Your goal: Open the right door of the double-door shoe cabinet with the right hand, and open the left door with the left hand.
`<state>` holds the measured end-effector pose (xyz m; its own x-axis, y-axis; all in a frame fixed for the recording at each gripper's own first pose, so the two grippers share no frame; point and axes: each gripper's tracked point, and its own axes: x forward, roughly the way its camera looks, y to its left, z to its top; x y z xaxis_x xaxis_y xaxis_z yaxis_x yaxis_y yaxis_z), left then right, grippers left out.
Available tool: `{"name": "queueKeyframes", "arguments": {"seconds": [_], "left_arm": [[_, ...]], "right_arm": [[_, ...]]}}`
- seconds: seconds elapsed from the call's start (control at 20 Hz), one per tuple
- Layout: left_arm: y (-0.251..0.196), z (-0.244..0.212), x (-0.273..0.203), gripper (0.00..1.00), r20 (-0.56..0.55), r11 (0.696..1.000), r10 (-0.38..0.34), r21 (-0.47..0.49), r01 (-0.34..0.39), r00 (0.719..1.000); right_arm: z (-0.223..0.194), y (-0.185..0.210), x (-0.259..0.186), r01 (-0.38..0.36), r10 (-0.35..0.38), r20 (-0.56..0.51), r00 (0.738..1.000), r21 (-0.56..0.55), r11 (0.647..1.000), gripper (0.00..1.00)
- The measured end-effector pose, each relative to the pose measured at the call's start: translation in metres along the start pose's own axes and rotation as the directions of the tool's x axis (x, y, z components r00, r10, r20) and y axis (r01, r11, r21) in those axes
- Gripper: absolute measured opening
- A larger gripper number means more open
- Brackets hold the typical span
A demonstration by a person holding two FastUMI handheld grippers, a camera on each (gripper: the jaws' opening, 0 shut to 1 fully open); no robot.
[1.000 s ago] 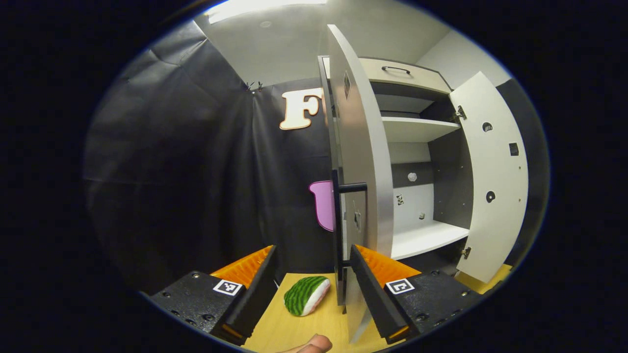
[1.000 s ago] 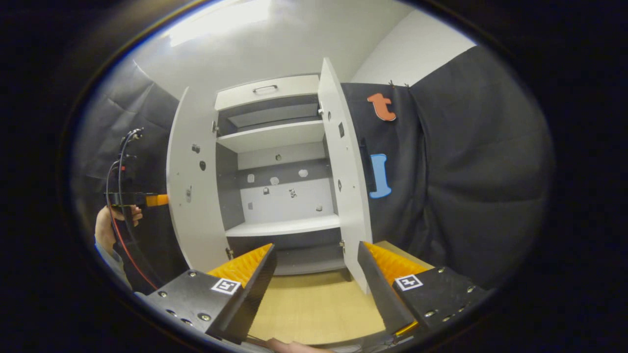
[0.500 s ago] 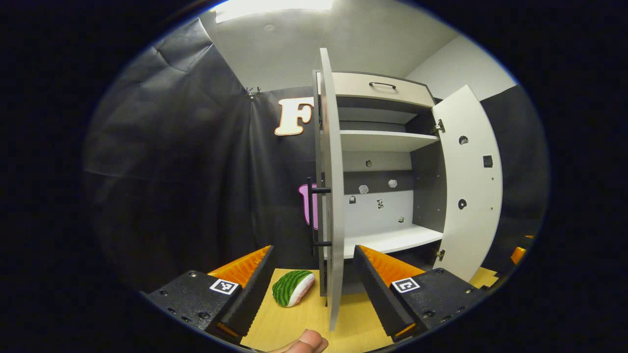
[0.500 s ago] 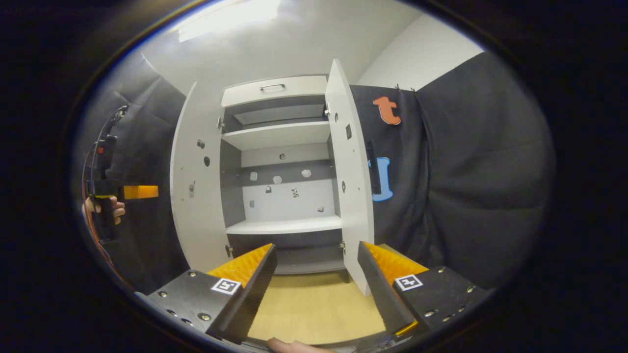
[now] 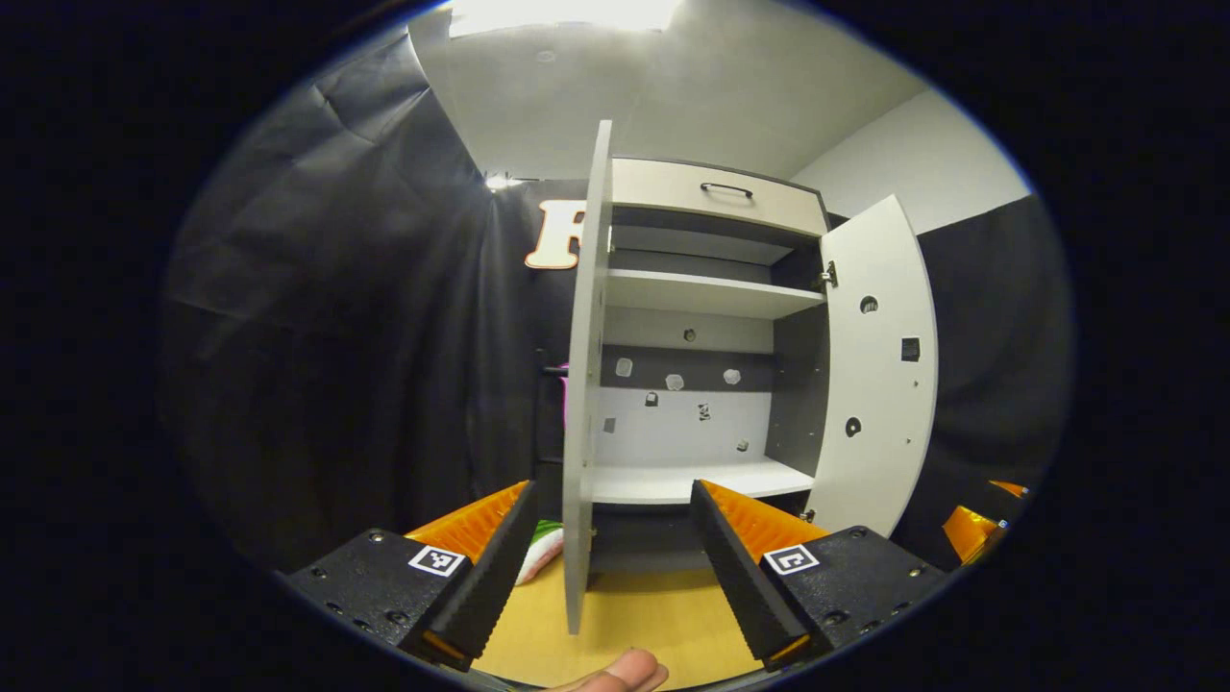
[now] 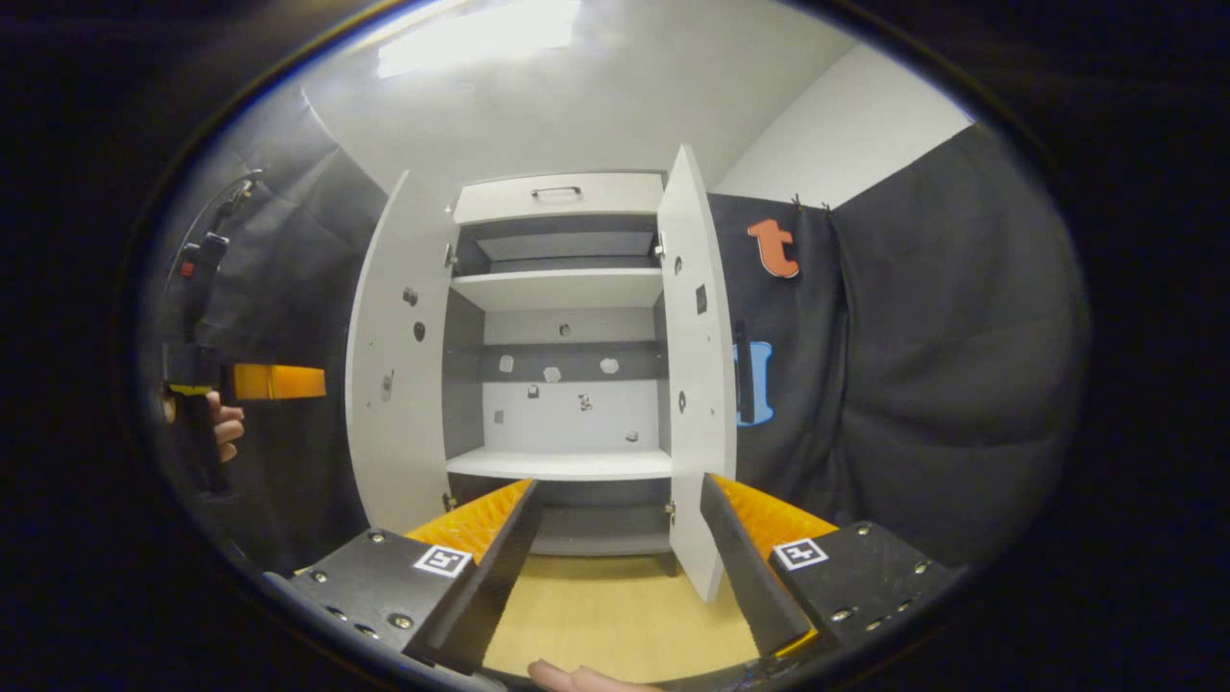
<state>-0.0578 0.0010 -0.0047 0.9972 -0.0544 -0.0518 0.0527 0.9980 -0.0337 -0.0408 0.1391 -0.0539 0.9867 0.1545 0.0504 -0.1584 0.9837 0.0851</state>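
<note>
item: shoe cabinet [image 6: 562,317], double-door, upright on a wooden floor [image 6: 615,625], at 12 o'clock in your right gripper view.

left door [image 6: 399,356]: swung wide, inner face toward you, at 10 o'clock in the right gripper view; in the left gripper view you see it edge-on at 12 o'clock. its dark bar handle [image 5: 546,413] sits on the outer face, only partly visible behind the door's edge.

right door [image 6: 697,375]: swung wide, at 1 o'clock in the right gripper view; its dark handle [image 6: 741,370] shows on the outer face.

interior: two pale shelves, nothing on them; a drawer front [image 6: 559,197] above.

left gripper [image 5: 610,553]: jaws spread, holding nothing, apart from the door. right gripper [image 6: 615,553]: jaws spread, holding nothing, well apart from the cabinet.

handling, as judged: the doors look like stiff, light board panels on hinges; they should swing easily, and the smooth faces give you no purchase. take hold only at the bar handles, pinching across the bar.

status: both doors appear open; the task looks about done.

also present: a striped green object [image 5: 540,550] on the floor behind the left door; a fingertip [image 5: 625,671] at 6 o'clock.
</note>
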Motion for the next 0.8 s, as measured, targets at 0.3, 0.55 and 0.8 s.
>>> {"name": "queueKeyframes", "arguments": {"seconds": [0.3,0.55,0.8], "left_arm": [[-0.027,-0.042,-0.015,0.96,0.005,0.999,-0.012,0.032,0.012,1.0],[-0.028,-0.05,-0.021,0.96,-0.009,0.998,-0.024,0.057,0.024,1.0],[-0.021,-0.036,-0.028,0.96,0.047,0.999,-0.014,0.045,0.012,0.999]], "right_arm": [[0.014,-0.008,-0.006,0.015,-0.016,0.037,0.999,0.024,1.0,0.98],[0.016,-0.005,-0.005,0.016,-0.016,0.037,0.999,0.009,1.0,0.98],[0.023,0.006,-0.009,0.001,-0.001,0.059,0.998,0.001,1.0,0.98]]}}
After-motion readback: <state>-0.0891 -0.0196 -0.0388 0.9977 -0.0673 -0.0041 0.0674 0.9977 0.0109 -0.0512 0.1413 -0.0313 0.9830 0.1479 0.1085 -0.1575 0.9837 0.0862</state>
